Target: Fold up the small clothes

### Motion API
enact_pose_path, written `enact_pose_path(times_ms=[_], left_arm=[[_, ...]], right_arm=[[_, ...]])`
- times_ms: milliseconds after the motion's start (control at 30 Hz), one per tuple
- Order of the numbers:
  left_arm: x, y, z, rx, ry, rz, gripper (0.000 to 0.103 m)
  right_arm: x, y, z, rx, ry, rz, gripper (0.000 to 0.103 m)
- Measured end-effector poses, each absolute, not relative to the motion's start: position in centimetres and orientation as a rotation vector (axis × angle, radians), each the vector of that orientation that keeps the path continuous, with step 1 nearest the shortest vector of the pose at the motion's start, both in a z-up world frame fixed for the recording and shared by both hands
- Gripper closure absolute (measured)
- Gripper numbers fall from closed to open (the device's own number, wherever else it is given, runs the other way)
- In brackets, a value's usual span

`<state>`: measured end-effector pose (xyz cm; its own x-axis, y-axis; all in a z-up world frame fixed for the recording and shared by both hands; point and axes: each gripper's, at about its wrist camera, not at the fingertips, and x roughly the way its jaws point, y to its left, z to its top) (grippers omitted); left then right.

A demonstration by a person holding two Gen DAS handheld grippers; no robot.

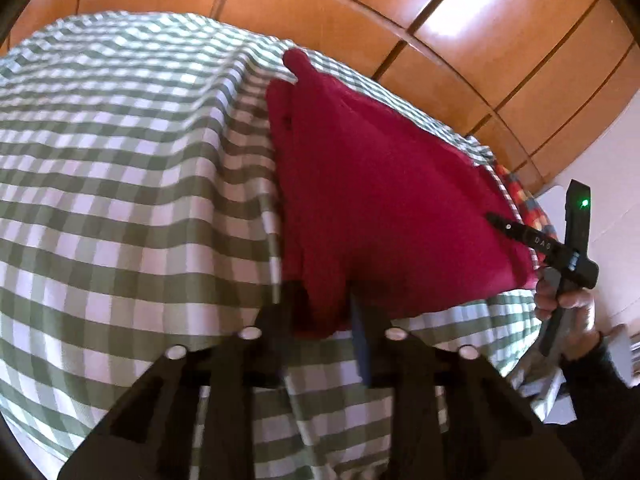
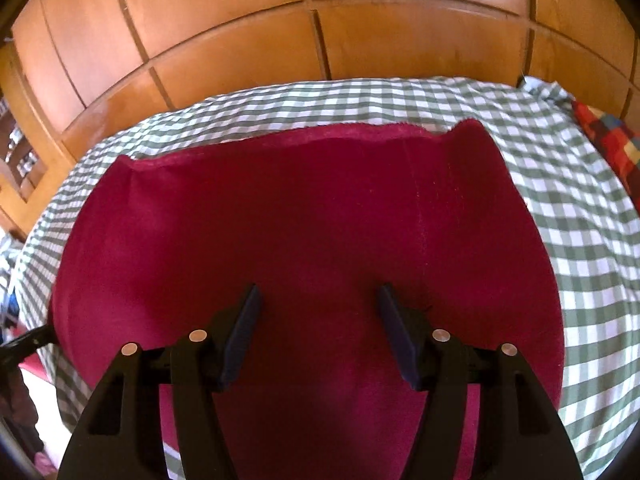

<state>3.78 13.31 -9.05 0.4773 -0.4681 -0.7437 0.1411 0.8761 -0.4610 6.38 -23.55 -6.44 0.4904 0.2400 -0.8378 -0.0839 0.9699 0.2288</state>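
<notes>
progress: red garment point(image 2: 304, 216) lies flat on checked bed cover point(image 1: 120, 160), folds left | left gripper point(image 1: 320, 312) fingers narrow, pinching its edge | right gripper point(image 2: 316, 320) fingers wide, empty

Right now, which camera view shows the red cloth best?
The right wrist view: the red cloth fills it, its far edge and both far corners visible on the checked sheet. The left wrist view shows it slanted and blurred, its near part between the left fingers.
</notes>
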Motion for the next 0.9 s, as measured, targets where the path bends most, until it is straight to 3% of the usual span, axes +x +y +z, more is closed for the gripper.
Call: enact_pose_path(times_ms=[100, 233, 333, 367, 400, 567, 667, 833, 867, 900], left_arm=[[2.9, 15.3, -8.4, -0.446, 0.962, -0.38, 0.094], [2.8, 15.8, -10.8, -0.454, 1.028, -0.347, 0.093], [3.0, 15.9, -10.6, -0.49, 1.04, -0.345, 0.086], [3.2, 16.1, -10.1, -0.506, 1.038, -0.329, 0.072], [3.2, 16.4, -9.6, -0.511, 1.027, -0.311, 0.067], [4.5, 16.0, -6.4, -0.426, 0.953, -0.254, 0.065], [6.5, 14.7, -5.7, -0.383, 0.931, -0.248, 0.056], [9.7, 12.2, -6.5, -0.321, 0.98, -0.261, 0.057], [10.2, 11.8, -6.8, -0.305, 0.998, -0.261, 0.06], [10.4, 11.3, -7.0, -0.293, 1.012, -0.261, 0.075]], right_arm=[[6.3, -24.2, -6.9, 0.204, 1.032, 0.21, 0.043], [6.3, -23.6, -7.1, 0.181, 1.014, 0.19, 0.042], [6.3, -23.3, -6.9, 0.154, 1.016, 0.179, 0.042], [6.3, -23.4, -6.7, 0.152, 1.019, 0.18, 0.042], [6.3, -23.5, -6.3, 0.15, 1.024, 0.183, 0.042], [5.0, -26.2, -3.7, 0.168, 0.983, 0.134, 0.041], [3.4, -30.1, -2.6, 0.221, 0.96, 0.053, 0.037], [0.6, -34.1, -3.9, 0.306, 1.036, 0.022, 0.037], [0.1, -34.4, -4.5, 0.324, 1.059, 0.034, 0.044], [-0.4, -34.4, -4.9, 0.328, 1.08, 0.046, 0.076]])
